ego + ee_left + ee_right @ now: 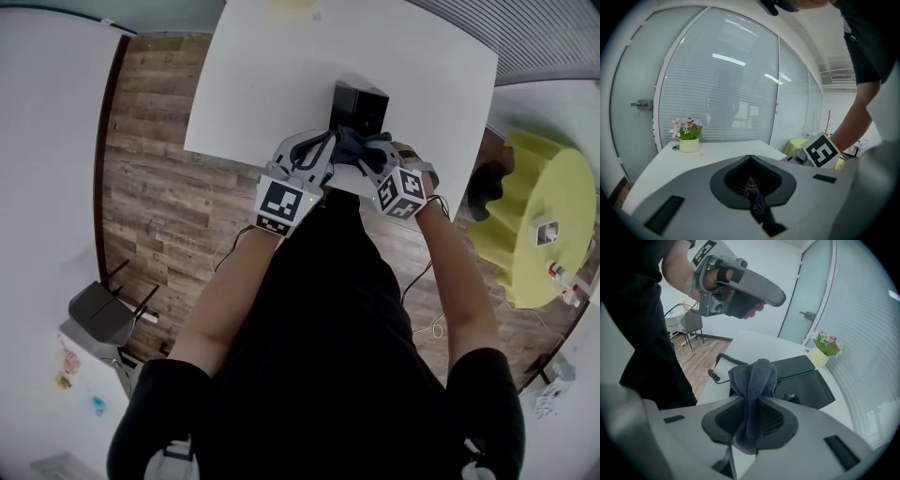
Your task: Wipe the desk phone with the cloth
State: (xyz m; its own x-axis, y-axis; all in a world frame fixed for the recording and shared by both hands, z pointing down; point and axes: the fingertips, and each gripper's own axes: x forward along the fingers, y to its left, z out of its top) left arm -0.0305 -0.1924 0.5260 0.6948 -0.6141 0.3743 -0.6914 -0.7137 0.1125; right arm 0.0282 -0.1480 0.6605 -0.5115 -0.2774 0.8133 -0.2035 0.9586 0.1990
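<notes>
The black desk phone point(357, 106) sits near the front edge of the white table point(272, 84). Both grippers hover just in front of it with a grey-blue cloth point(352, 147) bunched between them. The right gripper point(757, 399) is shut on a thick fold of the cloth point(753, 380), which hangs over the phone point(806, 380) and its coiled cord point(716, 374). The left gripper point(750, 159) is shut on a thin corner of the cloth point(757, 200). In the head view the left gripper point(325, 142) and right gripper point(376, 152) are close together.
A small pot of flowers point(688, 136) stands at the table's far edge by the glass wall with blinds. A yellow round table point(548, 220) is to the right. A grey chair point(103, 314) stands on the wood floor at the left.
</notes>
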